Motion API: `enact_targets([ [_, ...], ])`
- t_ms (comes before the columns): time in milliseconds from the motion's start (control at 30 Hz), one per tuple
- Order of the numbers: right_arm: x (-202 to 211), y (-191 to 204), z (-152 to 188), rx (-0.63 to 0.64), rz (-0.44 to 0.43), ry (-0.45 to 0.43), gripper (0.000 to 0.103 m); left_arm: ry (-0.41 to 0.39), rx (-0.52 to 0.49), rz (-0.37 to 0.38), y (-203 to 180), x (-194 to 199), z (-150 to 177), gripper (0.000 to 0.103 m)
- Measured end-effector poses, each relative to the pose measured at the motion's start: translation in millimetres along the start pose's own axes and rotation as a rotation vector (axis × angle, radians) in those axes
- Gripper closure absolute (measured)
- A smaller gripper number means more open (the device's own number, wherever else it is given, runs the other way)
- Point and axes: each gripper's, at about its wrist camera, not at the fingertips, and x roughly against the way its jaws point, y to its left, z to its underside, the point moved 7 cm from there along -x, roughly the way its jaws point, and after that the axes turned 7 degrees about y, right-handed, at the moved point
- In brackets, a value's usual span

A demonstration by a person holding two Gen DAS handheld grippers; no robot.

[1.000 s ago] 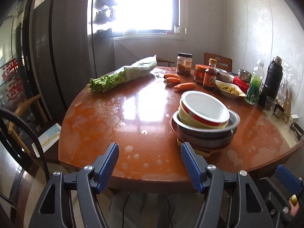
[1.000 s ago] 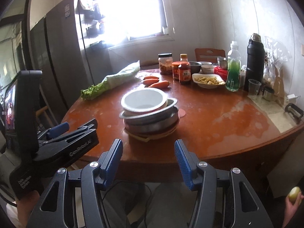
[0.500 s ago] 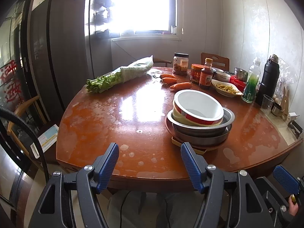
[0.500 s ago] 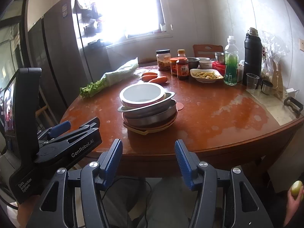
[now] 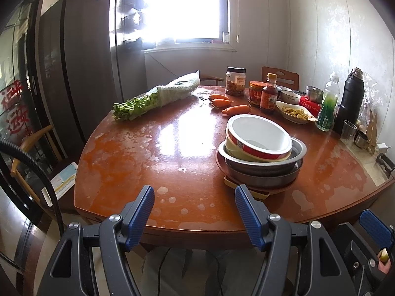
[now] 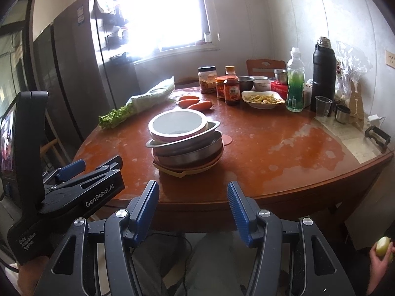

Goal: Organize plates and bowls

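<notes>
A stack of dishes stands on the round red-brown table [image 5: 148, 153]: a white bowl with a red and cream outside [image 5: 258, 137] on top, steel bowls [image 5: 261, 170] under it, and plates [image 5: 246, 192] at the bottom. The stack shows in the right wrist view too [image 6: 184, 140]. My left gripper [image 5: 193, 197] is open and empty, off the table's near edge, left of the stack. My right gripper [image 6: 192, 192] is open and empty, in front of the stack. The left gripper's body [image 6: 81, 190] shows at the left of the right wrist view.
Bagged celery [image 5: 158, 96] and carrots [image 5: 227, 104] lie at the back. Jars and a sauce bottle [image 5: 269, 96], a dish of food [image 5: 296, 112], a green bottle [image 5: 328, 106], a black flask [image 5: 350, 101] and a plastic cup [image 5: 349, 129] line the far right. A chair [image 5: 34, 143] stands left.
Both grippers have pulled back from the table, so the stack looks smaller and farther. Both stay open and empty.
</notes>
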Motion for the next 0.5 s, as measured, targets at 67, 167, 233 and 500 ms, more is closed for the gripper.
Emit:
enact_targets([
  [67, 0.6, -0.4, -0.2, 0.002, 0.006, -0.006, 0.043, -0.003, 0.001, 0.0, 0.3, 0.9, 0.1, 0.036],
  [167, 0.4, 0.3, -0.3, 0.006, 0.006, -0.009, 0.043, -0.008, -0.002, 0.002, 0.3, 2.6, 0.2, 0.036],
  [233, -0.7, 0.8, 0.5, 0.01, 0.01, -0.005, 0.043, -0.006, -0.001, 0.006, 0.2, 3.0, 0.4, 0.036],
  [500, -2.6, -1.3, 1.4, 0.007, 0.022, 0.002, 0.043, -0.003, -0.009, 0.007, -1.4, 3.2, 0.8, 0.036],
])
